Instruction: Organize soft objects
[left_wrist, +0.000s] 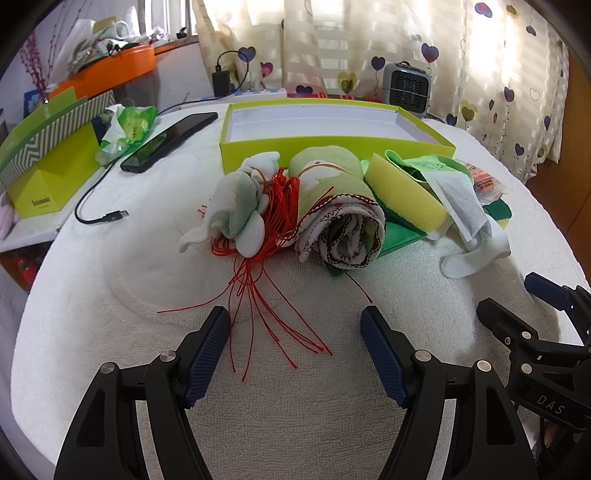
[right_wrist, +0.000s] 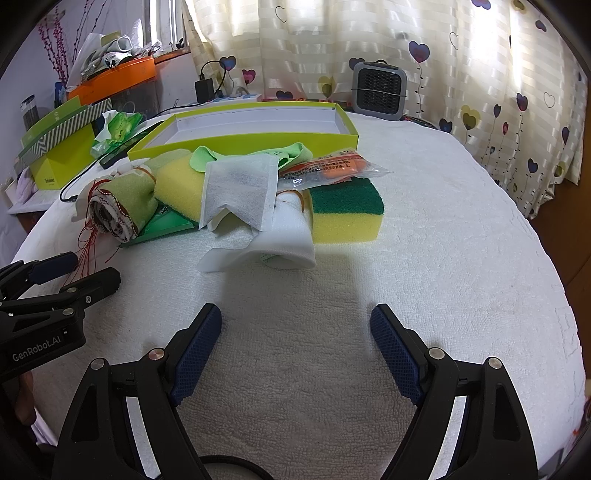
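Two grippers, left gripper (left_wrist: 295, 321) and right gripper (right_wrist: 295, 319), both spread wide (holding nothing), rolled towel (left_wrist: 338, 218) beside yellow sponge (left_wrist: 406, 195), lime box (left_wrist: 332, 142) behind.

We read "DAS" on the right gripper (left_wrist: 550, 306) at lower right of the left view, and "GenRobot.AI" on the left gripper (right_wrist: 79, 267) at lower left of the right view.

We look low across the white towel (left_wrist: 110, 369) in both views, each camera sitting just behind its own open fingers and facing the far edge, where the lime box lid (left_wrist: 332, 146) lies near the curtain. Our left view sits toward the near left, close to the rolled cloth (left_wrist: 340, 221). Our right view sits further right, and shares that roll (right_wrist: 122, 210), the lid (right_wrist: 258, 138) and the yellow sponge (right_wrist: 177, 188).
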